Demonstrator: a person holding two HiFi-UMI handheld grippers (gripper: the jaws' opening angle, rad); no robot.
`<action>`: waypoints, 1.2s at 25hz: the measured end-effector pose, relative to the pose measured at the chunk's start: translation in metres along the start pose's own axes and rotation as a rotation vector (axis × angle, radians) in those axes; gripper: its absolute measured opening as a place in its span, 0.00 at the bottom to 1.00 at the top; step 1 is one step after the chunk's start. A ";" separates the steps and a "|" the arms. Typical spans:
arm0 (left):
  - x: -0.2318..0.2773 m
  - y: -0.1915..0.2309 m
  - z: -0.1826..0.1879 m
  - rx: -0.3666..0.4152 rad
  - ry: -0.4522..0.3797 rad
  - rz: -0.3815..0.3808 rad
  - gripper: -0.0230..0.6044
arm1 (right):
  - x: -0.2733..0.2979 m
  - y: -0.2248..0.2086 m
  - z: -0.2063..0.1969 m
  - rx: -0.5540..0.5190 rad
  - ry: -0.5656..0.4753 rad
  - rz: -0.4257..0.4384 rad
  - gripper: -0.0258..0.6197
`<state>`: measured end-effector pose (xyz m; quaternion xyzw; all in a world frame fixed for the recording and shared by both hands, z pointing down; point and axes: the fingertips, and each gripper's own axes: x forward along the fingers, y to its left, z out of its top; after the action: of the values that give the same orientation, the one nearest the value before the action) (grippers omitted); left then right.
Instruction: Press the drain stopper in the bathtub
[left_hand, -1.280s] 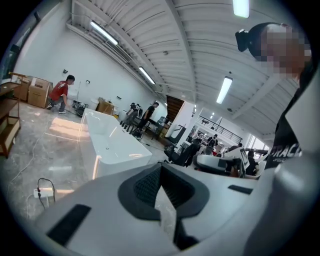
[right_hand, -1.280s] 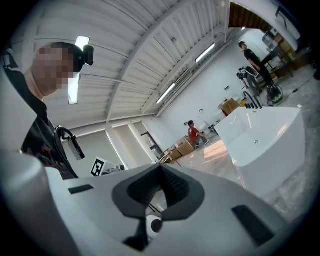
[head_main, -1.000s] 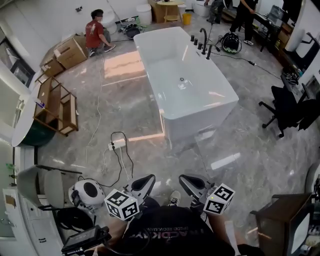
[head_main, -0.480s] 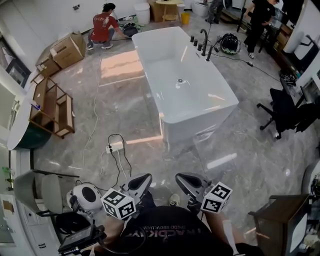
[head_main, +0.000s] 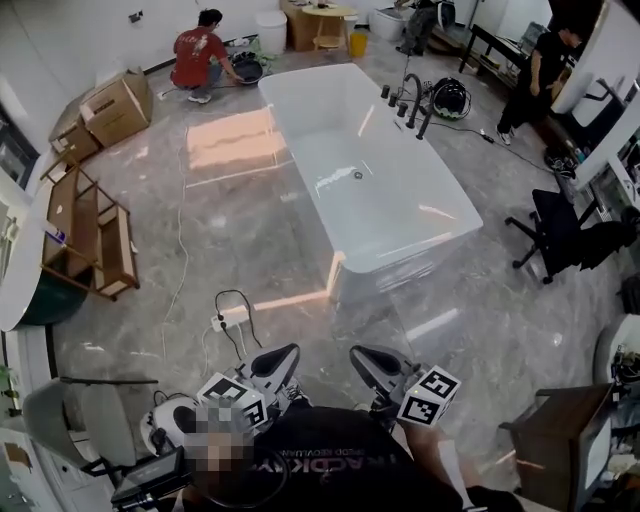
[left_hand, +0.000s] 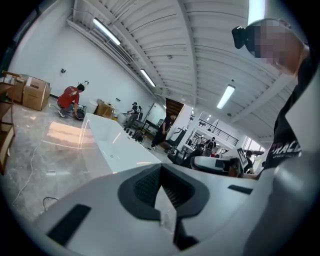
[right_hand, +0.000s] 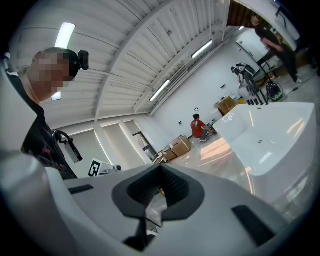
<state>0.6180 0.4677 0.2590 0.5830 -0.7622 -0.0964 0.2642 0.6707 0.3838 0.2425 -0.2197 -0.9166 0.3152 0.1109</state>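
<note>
Drain stopper (head_main: 357, 176) sits as a small dark disc on the floor of the white bathtub (head_main: 410, 262), near the tub's middle and well away from both grippers; it is too small to tell whether it is raised or pressed down.

At far left a wooden shelf unit (head_main: 95, 235) stands on the marble floor, its left edge cut off behind a curved white surface. Above it lie cardboard boxes (head_main: 112, 105), flaps closed, so their contents do not show. A person in a red shirt (head_main: 195, 55) crouches over a dark basin whose contents cannot be made out. A white bucket (head_main: 270, 30) and a yellow bucket (head_main: 358, 42) stand beyond the tub's far end; their insides are out of sight.

A power strip (head_main: 232, 318) with a looping black cable lies on the floor just ahead of the left gripper (head_main: 288, 353). Its own view shows the left gripper (left_hand: 160, 167) with jaws closed tip to tip, nothing between them. A round white object at bottom left is partly hidden behind this gripper's marker cube.

The right gripper (head_main: 360, 356) is held beside it, near the person's chest. The right gripper (right_hand: 160, 167) likewise has its jaws pressed together and holds nothing.

A dark faucet (head_main: 412, 95) stands at the tub's right rim. Farther right are a black office chair (head_main: 560, 225) and a person in black (head_main: 540, 65), partly cut off.
</note>
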 end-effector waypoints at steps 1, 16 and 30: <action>-0.005 0.010 0.004 0.002 0.003 -0.003 0.05 | 0.012 0.002 0.000 -0.003 0.001 -0.003 0.07; -0.058 0.111 0.032 -0.097 -0.084 0.123 0.05 | 0.135 0.010 0.007 -0.044 0.110 0.080 0.07; 0.048 0.186 0.129 -0.043 -0.083 0.215 0.05 | 0.219 -0.098 0.109 -0.028 0.102 0.193 0.06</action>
<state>0.3869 0.4580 0.2487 0.4877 -0.8283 -0.1080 0.2537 0.4084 0.3610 0.2333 -0.3241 -0.8886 0.3001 0.1236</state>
